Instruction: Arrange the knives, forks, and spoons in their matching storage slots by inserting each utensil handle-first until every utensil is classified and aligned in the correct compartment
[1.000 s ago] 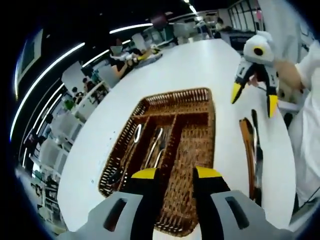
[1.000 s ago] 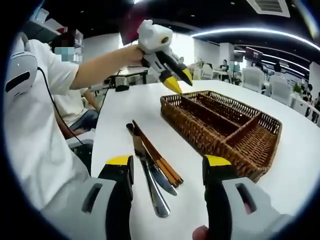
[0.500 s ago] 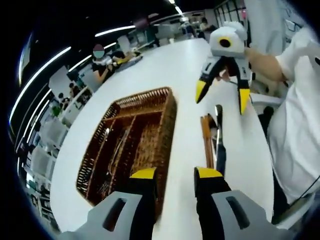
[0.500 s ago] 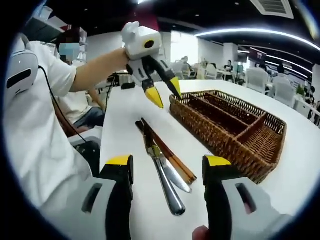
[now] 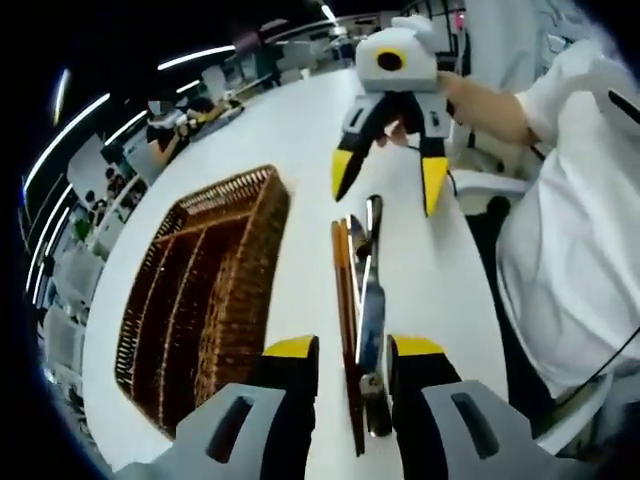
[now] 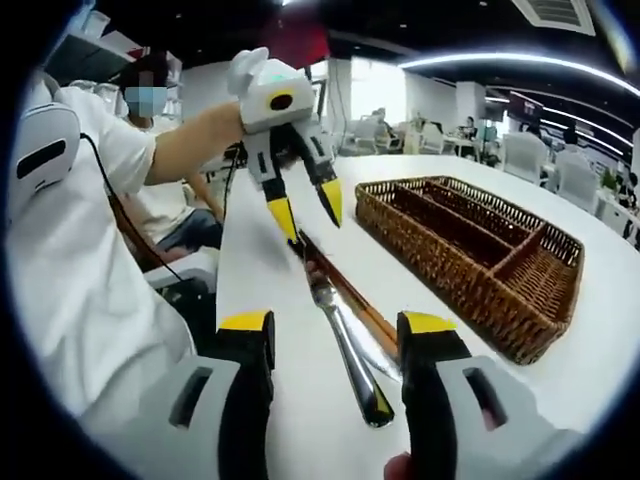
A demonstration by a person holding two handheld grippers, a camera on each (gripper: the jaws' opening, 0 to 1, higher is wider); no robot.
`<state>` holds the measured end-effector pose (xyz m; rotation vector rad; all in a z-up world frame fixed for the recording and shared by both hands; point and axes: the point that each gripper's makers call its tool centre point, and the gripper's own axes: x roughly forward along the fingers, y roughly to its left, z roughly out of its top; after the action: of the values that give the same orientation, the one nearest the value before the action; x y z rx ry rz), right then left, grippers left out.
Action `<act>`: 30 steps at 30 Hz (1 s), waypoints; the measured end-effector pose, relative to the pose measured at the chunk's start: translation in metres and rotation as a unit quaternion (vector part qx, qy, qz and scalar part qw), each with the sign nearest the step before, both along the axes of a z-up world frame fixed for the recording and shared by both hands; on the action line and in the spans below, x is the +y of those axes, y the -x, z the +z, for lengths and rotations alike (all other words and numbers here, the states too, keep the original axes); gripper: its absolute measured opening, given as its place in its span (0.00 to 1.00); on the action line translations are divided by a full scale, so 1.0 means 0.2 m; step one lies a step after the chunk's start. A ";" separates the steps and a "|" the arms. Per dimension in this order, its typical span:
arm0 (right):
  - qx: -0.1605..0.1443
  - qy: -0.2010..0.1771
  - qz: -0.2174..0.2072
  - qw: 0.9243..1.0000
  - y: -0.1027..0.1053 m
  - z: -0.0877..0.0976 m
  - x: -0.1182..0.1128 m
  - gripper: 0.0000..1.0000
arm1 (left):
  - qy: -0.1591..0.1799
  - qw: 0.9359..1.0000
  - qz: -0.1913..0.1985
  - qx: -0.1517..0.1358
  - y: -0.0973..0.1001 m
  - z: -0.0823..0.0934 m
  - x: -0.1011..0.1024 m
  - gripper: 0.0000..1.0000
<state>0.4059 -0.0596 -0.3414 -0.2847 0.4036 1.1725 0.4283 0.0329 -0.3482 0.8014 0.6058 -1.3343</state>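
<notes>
In the left gripper view, the wicker tray [image 5: 200, 290] sits at the left on the white worktop [image 5: 300, 130]. Just beside it, to the right, lie the loose utensils [image 5: 362, 300] in a bundle. The left gripper [image 5: 352, 352], jaws open and empty, points along them. The right gripper [image 5: 388, 172] hovers above their far end, jaws apart, holding nothing.

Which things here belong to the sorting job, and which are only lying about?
For the job:
- wicker tray
- loose utensils on the table
- left gripper
- right gripper

Just around:
- white table
- chairs behind
</notes>
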 end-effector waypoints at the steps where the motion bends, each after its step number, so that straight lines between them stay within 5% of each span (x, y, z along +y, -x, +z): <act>1: 0.000 0.000 0.002 1.000 0.00 0.00 0.00 0.49 | -0.002 1.000 -0.003 0.004 0.00 -0.01 0.00 0.26; 30: 0.025 0.009 0.038 0.999 0.04 -0.03 0.05 0.44 | -0.029 0.996 -0.017 0.087 0.10 -0.15 -0.09 0.27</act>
<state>0.3989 -0.0503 -0.3466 -0.2885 0.4502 1.2534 0.4088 0.0157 -0.3778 0.7491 0.7741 -1.4328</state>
